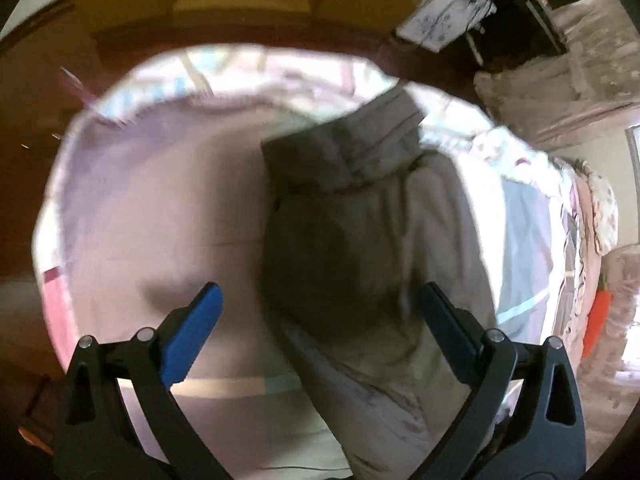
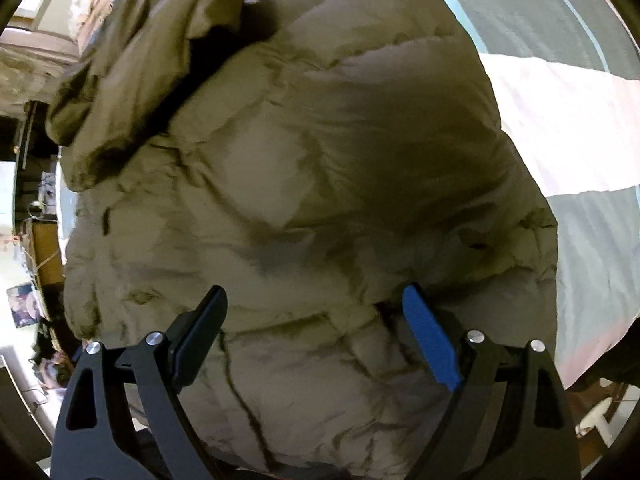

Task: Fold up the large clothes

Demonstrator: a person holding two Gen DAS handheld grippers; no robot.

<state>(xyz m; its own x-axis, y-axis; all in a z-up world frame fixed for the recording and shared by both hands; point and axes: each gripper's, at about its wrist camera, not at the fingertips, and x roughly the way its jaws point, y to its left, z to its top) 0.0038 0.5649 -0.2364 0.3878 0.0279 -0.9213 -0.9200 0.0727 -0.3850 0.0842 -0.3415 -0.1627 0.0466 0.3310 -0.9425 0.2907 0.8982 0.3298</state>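
Observation:
A large olive-grey puffer jacket lies on a bed with pale pink bedding. In the left wrist view it stretches from the near right toward the far side, its hood at the far end. My left gripper is open and empty above the jacket's left edge. In the right wrist view the jacket fills the frame, its hood bunched at the upper left. My right gripper is open and empty close over the jacket's quilted body.
The bedding has pink and grey-blue panels. A wooden headboard runs along the far side. A dark desk with papers stands at the far right. An orange carrot-shaped toy hangs at the right. Clutter and furniture sit at the left.

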